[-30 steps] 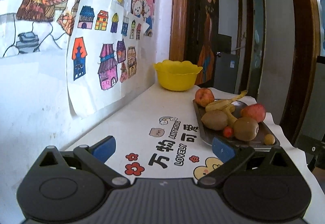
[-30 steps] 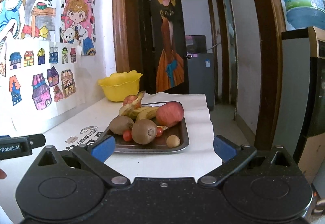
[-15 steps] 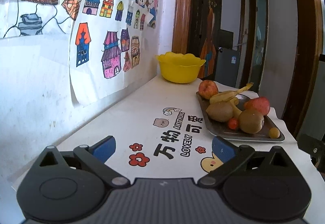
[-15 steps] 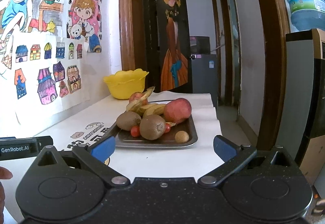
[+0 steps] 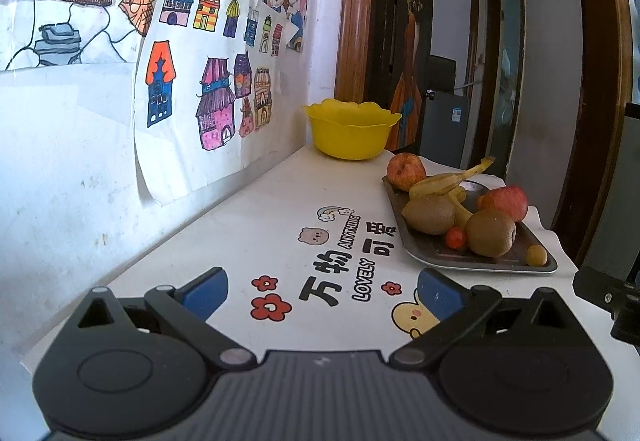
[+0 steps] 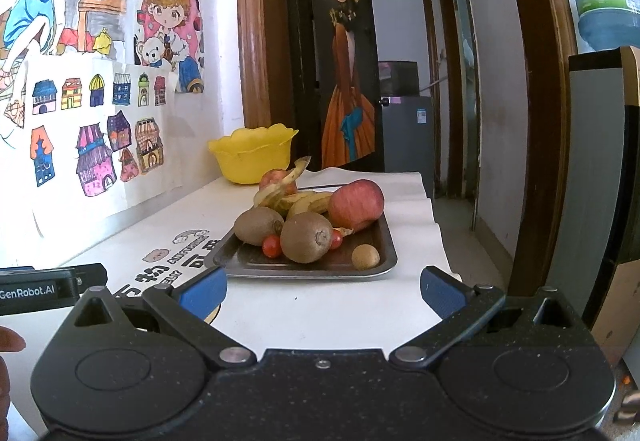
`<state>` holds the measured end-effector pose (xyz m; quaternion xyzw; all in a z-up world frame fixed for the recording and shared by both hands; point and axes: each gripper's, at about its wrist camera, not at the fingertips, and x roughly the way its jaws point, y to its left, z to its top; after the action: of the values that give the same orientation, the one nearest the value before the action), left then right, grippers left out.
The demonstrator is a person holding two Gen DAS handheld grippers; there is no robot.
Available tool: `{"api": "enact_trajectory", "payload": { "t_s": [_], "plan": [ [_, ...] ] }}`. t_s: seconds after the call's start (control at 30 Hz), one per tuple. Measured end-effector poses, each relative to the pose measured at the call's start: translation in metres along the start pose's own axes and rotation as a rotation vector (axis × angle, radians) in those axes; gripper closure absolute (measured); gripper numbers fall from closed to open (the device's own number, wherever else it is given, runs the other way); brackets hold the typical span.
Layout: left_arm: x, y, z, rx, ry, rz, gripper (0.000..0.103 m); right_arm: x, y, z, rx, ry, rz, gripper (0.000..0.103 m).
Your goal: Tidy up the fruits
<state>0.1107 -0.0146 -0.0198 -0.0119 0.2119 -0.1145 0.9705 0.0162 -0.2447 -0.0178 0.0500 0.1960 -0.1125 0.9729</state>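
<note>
On the white table (image 6: 320, 305) by the drawing-covered wall, the tray (image 6: 376, 265) of fruit lies straight ahead of the spread, empty right gripper (image 6: 322, 291), nearer it than the equally spread left gripper (image 5: 322, 291), the yellow bowl (image 6: 252, 157) beyond.

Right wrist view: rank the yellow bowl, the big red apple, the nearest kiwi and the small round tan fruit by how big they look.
1. yellow bowl, though it stands farthest back
2. big red apple
3. nearest kiwi, close to the apple in size and nearer the camera, so that order is unsure
4. small tan fruit, clearly smallest
</note>
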Motion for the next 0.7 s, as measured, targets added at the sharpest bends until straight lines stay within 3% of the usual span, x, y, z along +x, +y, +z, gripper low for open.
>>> {"api": "enact_trajectory", "payload": {
  "t_s": [0.7],
  "plan": [
    [-0.0015,-0.0019,0.0003,0.007,-0.003,0.001,0.001,-0.0013,-0.0010,-0.0001,0.002,0.001,0.002,0.001]
  ]
}}
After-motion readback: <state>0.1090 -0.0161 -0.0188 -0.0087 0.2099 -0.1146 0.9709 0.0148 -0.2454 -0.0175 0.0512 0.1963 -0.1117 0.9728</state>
